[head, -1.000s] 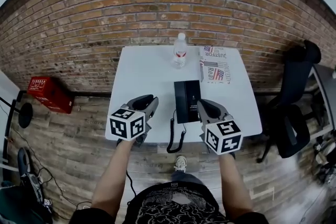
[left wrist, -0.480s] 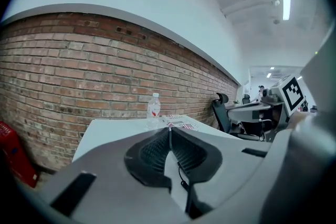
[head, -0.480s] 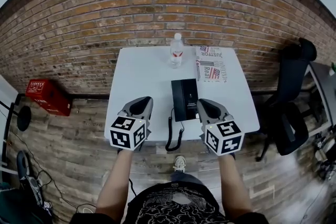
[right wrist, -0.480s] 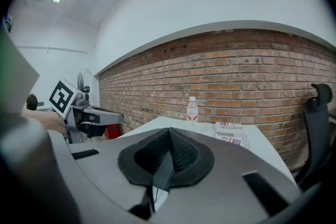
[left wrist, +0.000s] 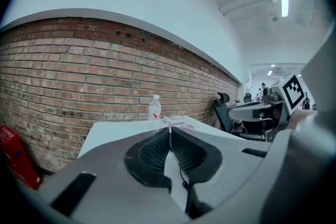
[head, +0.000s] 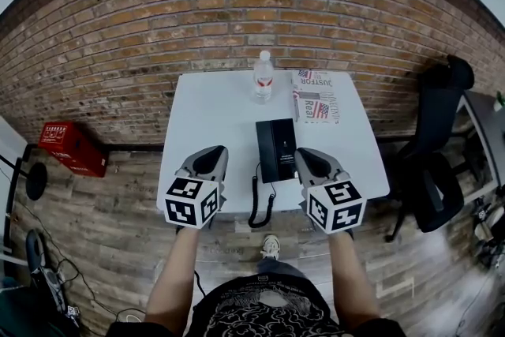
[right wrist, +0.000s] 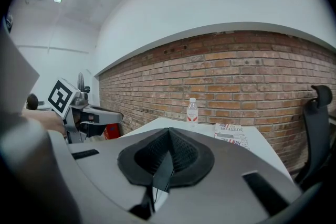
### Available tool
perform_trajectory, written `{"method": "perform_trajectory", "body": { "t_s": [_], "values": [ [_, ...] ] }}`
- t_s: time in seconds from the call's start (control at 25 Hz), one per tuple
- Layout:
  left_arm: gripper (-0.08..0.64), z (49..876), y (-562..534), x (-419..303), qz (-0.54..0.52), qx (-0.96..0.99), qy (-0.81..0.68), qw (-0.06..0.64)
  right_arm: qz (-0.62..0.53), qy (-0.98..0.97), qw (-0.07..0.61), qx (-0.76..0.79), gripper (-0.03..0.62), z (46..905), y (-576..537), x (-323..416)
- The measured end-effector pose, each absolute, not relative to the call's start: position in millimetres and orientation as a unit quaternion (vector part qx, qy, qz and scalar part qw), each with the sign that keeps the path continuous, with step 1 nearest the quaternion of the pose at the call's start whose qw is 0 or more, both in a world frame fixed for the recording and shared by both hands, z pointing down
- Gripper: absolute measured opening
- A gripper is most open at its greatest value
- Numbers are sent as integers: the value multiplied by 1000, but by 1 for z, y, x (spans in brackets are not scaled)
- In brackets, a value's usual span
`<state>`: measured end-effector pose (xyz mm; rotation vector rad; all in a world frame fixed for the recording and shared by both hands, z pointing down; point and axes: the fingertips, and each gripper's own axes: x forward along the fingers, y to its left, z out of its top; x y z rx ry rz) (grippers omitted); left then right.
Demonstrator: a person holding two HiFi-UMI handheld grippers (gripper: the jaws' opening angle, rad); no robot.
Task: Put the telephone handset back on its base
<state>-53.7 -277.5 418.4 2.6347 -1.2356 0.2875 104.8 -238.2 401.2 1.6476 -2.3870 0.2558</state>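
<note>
A black telephone point(head: 276, 149) lies flat near the front edge of the white table point(head: 213, 110). I cannot tell its handset apart from the base. Its coiled black cord point(head: 259, 209) loops down over the table's front edge. My left gripper point(head: 211, 154) hovers at the front edge, left of the phone, its jaws shut and empty point(left wrist: 169, 131). My right gripper point(head: 304, 155) is just right of the phone, with its jaws also closed on nothing point(right wrist: 169, 131). Below the left jaws a bit of the cord point(left wrist: 184, 184) shows.
A clear water bottle point(head: 263, 76) stands at the table's back edge, with a folded newspaper point(head: 316, 102) lying to its right. A brick wall rises behind. On the floor sits a red crate point(head: 68, 144) at left; a black office chair point(head: 439, 170) stands at right.
My left gripper has shifted slightly back and left from the phone and straightened. The right gripper has barely moved. The phone and cord lie as before.
</note>
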Motion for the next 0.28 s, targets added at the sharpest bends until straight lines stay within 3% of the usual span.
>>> {"method": "perform_trajectory", "body": {
  "t_s": [0.28],
  "values": [
    [18, 417, -275, -50, 98, 897, -418, 106, 86, -815, 115, 562, 2, 400, -237, 106]
  ]
}}
